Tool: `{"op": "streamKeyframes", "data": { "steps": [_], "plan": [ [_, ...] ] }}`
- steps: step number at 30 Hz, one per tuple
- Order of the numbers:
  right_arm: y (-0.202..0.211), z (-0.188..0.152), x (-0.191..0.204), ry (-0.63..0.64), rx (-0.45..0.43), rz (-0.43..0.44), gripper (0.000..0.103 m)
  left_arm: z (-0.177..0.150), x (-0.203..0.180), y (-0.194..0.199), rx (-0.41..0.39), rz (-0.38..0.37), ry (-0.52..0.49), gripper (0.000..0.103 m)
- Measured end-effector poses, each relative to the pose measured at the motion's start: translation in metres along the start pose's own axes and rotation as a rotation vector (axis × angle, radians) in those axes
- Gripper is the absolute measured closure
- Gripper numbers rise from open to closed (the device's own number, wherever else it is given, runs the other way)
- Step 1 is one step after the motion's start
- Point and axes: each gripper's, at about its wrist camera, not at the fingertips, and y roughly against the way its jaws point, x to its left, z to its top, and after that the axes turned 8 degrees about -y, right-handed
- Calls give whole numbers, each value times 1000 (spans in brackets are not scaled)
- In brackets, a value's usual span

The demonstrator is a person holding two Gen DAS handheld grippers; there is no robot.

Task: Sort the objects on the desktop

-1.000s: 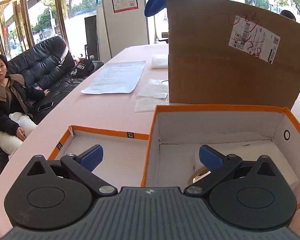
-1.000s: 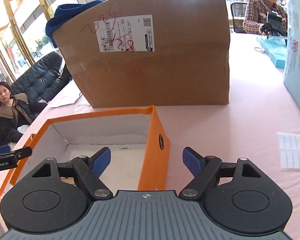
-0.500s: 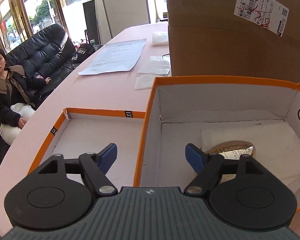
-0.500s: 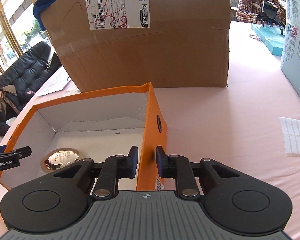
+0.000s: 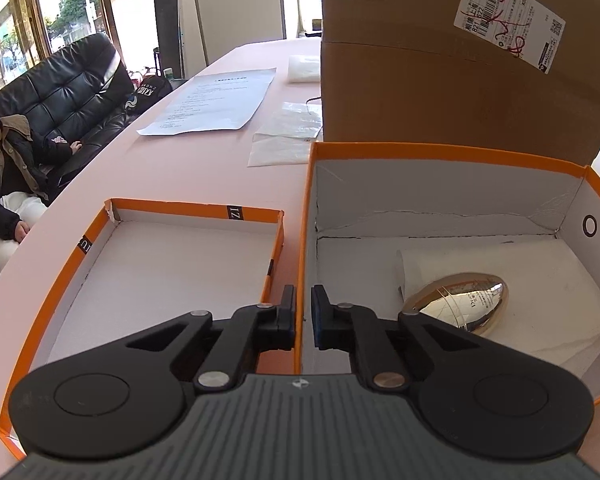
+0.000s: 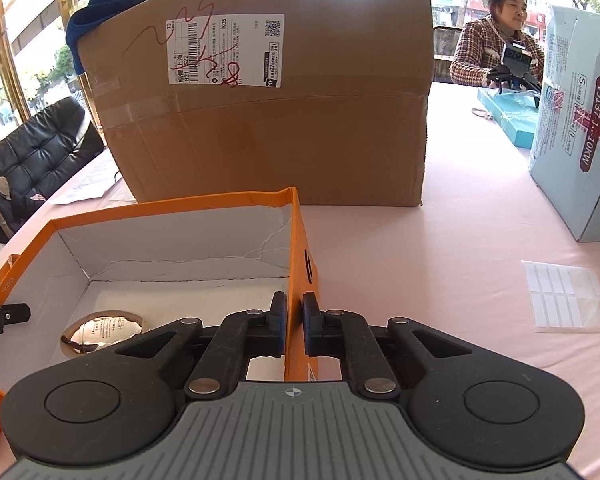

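An orange box (image 5: 440, 152) with a white inside stands on the pink table, and its shallow lid (image 5: 188, 210) lies open side up to its left. Inside the box a shiny gold oval object (image 5: 460, 308) rests on white paper. My left gripper (image 5: 303, 316) is shut on the box's left wall. My right gripper (image 6: 295, 322) is shut on the right wall of the orange box (image 6: 298, 248). The gold object (image 6: 104, 330) shows at the box floor's left in the right wrist view. The left gripper's tip (image 6: 4, 316) pokes in at that view's left edge.
A big brown carton (image 6: 268, 120) with a shipping label stands right behind the box. Papers and plastic sleeves (image 5: 220, 100) lie at the back left. A light blue box (image 6: 576, 136) and a label sheet (image 6: 564, 296) sit to the right. People sit at left and at far right.
Both grippers went from wide open to shut, each clamping a side wall of the orange box. The views dropped closer to the box, and the gold object came into sight.
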Motion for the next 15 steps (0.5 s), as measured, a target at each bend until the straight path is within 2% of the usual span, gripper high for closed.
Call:
{"op": "streamKeyframes", "data": {
  "steps": [5,15],
  "plan": [
    [9,-2,-16,29,-11,-42,97,1,-25,5,-13,-21,-41,96],
    [41,-8,-76,-50,-47,-146,98,9,-93,11,-46,-96,-163,96]
  ]
}}
